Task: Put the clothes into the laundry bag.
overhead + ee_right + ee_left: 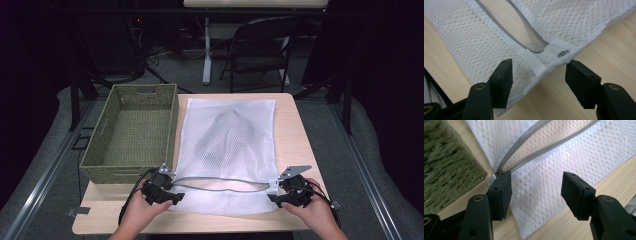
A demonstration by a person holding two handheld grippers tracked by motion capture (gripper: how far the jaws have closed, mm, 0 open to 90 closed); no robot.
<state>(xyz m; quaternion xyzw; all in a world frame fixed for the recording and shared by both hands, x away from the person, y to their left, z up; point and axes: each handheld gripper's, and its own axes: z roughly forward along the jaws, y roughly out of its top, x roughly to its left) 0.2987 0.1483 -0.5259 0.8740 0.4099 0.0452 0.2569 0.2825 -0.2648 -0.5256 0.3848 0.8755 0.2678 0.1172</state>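
A white mesh laundry bag [227,145] lies flat on the wooden table [295,145], with a grey garment [225,135] dimly visible inside. Its grey zipper [220,184] runs across the near end and gapes open. My left gripper [165,192] sits at the bag's near left corner, open, its jaws straddling the mesh [536,192] just below the zipper's end [499,172]. My right gripper [285,195] is at the near right corner, open, jaws either side of a white fabric tab [534,62] by the zipper's other end [536,48].
A green woven basket [132,132] stands empty on the table's left side, close to my left gripper [536,195]. A folding chair [260,50] and a table leg stand beyond the far edge. Bare wood lies to the right of the bag.
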